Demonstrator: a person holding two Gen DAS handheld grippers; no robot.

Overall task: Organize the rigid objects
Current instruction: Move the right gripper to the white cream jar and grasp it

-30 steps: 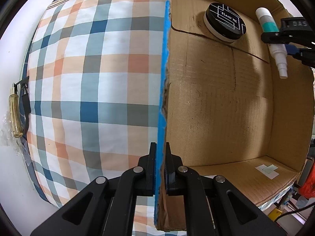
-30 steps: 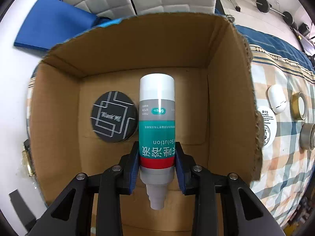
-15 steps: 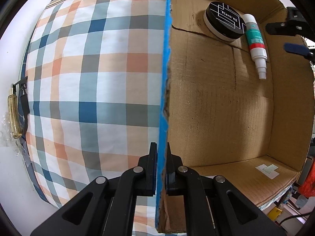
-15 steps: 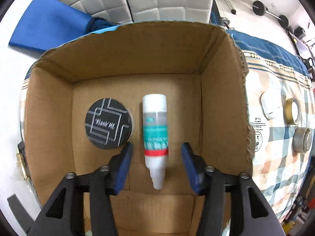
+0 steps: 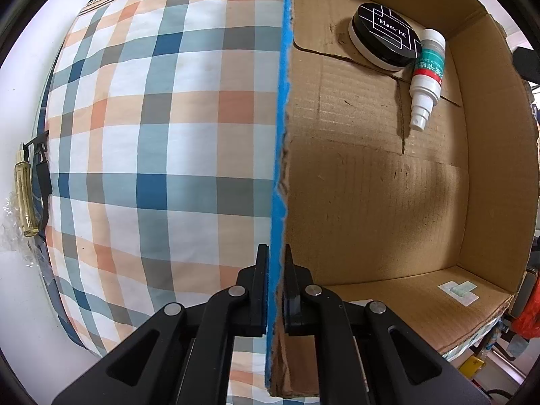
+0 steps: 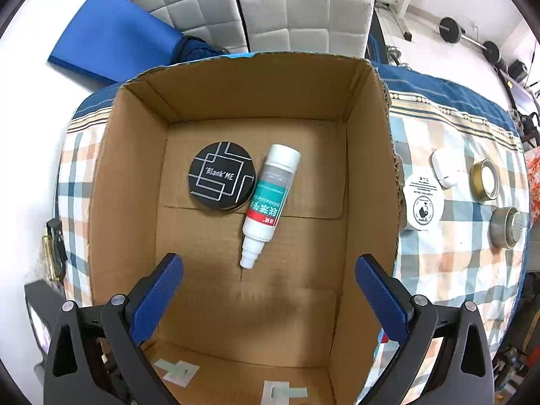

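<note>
An open cardboard box stands on a plaid cloth. Inside lie a round black tin marked "Blank ME" and a white bottle with a teal and red label, leaning against the tin. Both also show in the left wrist view: the tin and the bottle. My left gripper is shut on the box's blue-edged wall. My right gripper is wide open and empty above the box, back from the bottle.
On the plaid cloth right of the box lie a white round disc, a white case, a gold tape roll and a silver tin. A blue mat and grey padded chair lie beyond.
My right gripper opened and let go of the bottle, which dropped to the box floor and rolled against the tin. The gripper then rose and pulled back. The left gripper held still.
</note>
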